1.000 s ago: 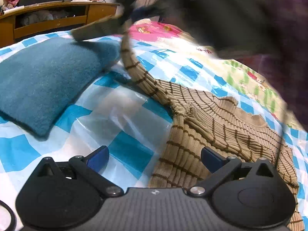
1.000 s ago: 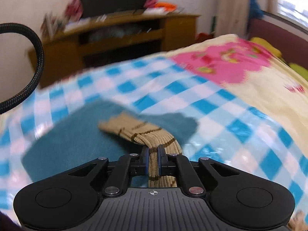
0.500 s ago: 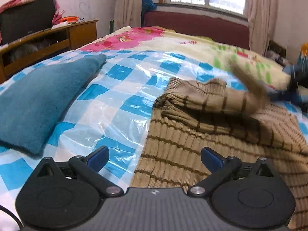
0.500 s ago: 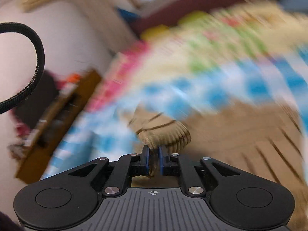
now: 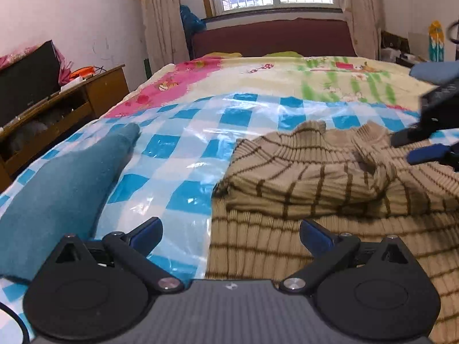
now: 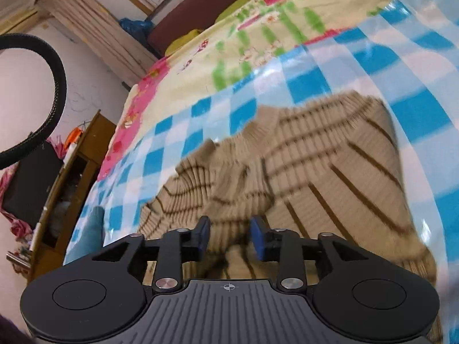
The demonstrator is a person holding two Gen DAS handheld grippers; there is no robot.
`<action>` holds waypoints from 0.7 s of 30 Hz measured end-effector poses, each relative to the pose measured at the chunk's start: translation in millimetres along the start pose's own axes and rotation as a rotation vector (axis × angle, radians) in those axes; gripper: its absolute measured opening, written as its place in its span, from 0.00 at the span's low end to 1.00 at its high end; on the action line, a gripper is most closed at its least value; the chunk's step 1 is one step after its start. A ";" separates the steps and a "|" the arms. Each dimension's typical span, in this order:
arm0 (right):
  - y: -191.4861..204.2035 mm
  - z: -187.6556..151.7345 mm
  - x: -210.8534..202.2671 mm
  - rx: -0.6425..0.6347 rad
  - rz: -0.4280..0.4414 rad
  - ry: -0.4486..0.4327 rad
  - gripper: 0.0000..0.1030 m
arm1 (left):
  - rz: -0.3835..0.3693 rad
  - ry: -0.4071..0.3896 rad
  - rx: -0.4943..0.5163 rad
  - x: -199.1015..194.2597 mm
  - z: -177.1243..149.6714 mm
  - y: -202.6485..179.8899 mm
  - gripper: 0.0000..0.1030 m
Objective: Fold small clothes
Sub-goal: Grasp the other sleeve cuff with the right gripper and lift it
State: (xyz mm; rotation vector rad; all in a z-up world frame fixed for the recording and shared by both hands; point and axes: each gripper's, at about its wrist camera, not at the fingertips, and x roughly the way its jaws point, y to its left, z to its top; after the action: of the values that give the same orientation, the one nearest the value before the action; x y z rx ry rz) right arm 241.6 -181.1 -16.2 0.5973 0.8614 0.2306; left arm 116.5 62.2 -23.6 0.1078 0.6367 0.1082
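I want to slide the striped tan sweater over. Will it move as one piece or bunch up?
Probably bunches: the sweater is soft ribbed knit, already draped in loose folds. The glossy checked plastic sheet beneath looks slick, so it may slide easily. Its folded-over sleeve lies loose and could flop open.

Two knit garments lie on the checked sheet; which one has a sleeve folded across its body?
The tan striped sweater, in front of both grippers: its sleeve lies doubled over the body. The teal sweater, plain with no stripes, lies apart at the left.
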 end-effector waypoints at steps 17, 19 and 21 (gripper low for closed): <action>29.5 32.2 0.5 -0.061 -0.005 -0.052 0.08 | -0.043 -0.010 -0.091 2.9 2.4 10.6 1.00; 20.3 27.0 -30.7 -0.014 0.060 -0.159 0.08 | -0.041 -0.015 -0.096 3.9 4.3 9.4 1.00; 0.5 15.2 -48.4 0.026 0.059 -0.238 0.07 | -0.044 -0.011 -0.098 7.3 5.2 7.5 1.00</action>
State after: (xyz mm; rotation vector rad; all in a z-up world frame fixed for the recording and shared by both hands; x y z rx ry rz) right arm 222.3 -207.2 22.7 0.6603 0.6184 0.1972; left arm 124.9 70.2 -22.8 -0.0005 0.6211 0.0958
